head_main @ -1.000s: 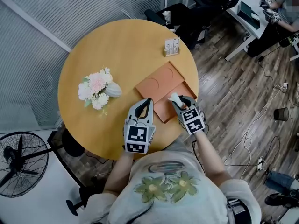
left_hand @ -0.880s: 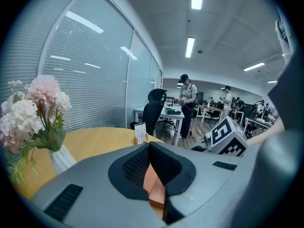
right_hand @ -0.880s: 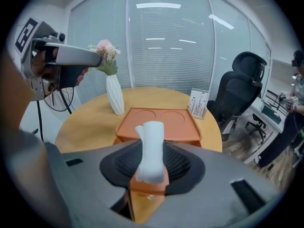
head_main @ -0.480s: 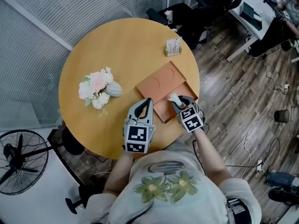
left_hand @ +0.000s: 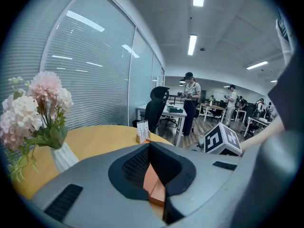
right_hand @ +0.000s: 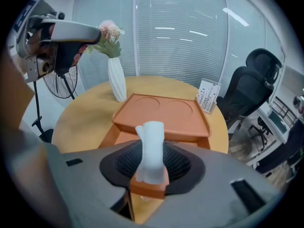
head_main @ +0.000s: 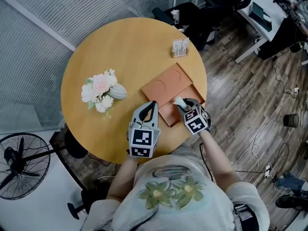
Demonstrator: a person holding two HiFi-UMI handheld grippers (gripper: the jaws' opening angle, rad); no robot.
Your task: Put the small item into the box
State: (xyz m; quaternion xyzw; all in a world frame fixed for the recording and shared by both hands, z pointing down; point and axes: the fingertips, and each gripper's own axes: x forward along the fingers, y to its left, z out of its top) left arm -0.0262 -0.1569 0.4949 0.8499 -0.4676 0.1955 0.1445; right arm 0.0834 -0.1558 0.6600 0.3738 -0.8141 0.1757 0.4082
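An orange box (head_main: 166, 86) lies on the round wooden table (head_main: 110, 47), near its right edge. The lid, with two round recesses (right_hand: 164, 112), sits shifted toward the far side and leaves the near part of the tray (head_main: 169, 113) uncovered. My right gripper (head_main: 185, 105) is shut on a small white item (head_main: 178, 100) and holds it upright (right_hand: 151, 151) just above the tray's near right end. My left gripper (head_main: 153, 105) rests at the box's near left wall, and its pads close on that orange edge (left_hand: 154, 186).
A white vase of pale flowers (head_main: 102, 91) stands left of the box. A small card holder (head_main: 180, 47) is at the far table edge. Beyond the table are a floor fan (head_main: 19, 165), black office chairs (head_main: 202, 11) and desks with people (left_hand: 191, 99).
The right gripper has sunk a little toward the open tray with the white item in it and has rolled slightly. The left gripper has stayed put.
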